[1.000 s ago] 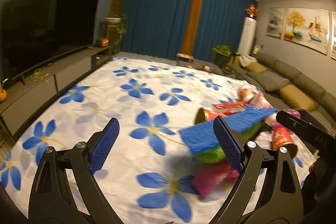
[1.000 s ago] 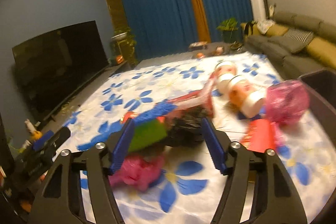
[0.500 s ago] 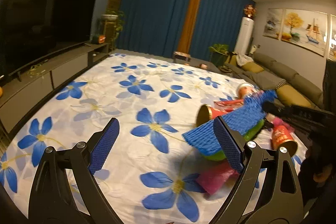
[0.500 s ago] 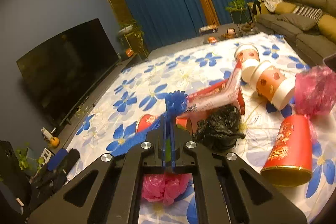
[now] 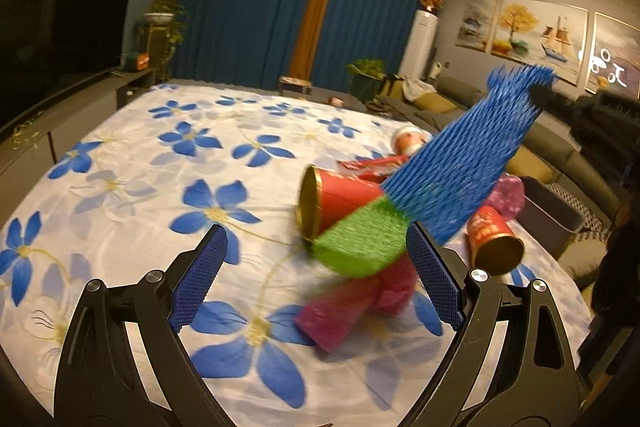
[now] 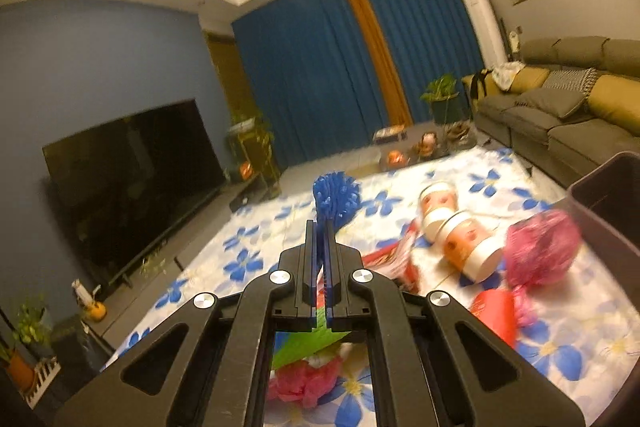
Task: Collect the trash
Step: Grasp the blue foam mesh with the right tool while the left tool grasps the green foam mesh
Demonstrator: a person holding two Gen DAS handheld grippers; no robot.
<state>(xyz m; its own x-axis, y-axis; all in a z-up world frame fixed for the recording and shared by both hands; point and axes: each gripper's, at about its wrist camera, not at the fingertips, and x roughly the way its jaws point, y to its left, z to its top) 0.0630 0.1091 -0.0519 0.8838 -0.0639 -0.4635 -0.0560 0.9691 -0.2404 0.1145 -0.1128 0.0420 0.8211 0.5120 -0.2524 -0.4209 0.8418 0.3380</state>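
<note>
My right gripper (image 6: 320, 227) is shut on a blue foam net sleeve (image 5: 468, 155), whose tuft (image 6: 335, 197) sticks out past the jaws. It holds the sleeve lifted above the flowered cloth (image 5: 160, 167), and the right gripper shows at the right of the left wrist view (image 5: 538, 95). A green foam piece (image 5: 360, 239) hangs at the sleeve's lower end. My left gripper (image 5: 316, 279) is open and empty, low over the cloth beside the green piece. Red cups (image 5: 332, 203), a pink bag (image 5: 356, 303) and printed paper cups (image 6: 464, 243) lie on the cloth.
A dark bin (image 6: 616, 211) stands at the right edge, with a pink crumpled bag (image 6: 540, 251) next to it. A television (image 6: 132, 183) on a low cabinet is at the left. A sofa (image 6: 560, 115) runs along the right.
My right gripper closed on the blue sleeve and lifted it up and to the right, tilting it steeply. The left gripper stayed open and moved a little nearer the trash pile.
</note>
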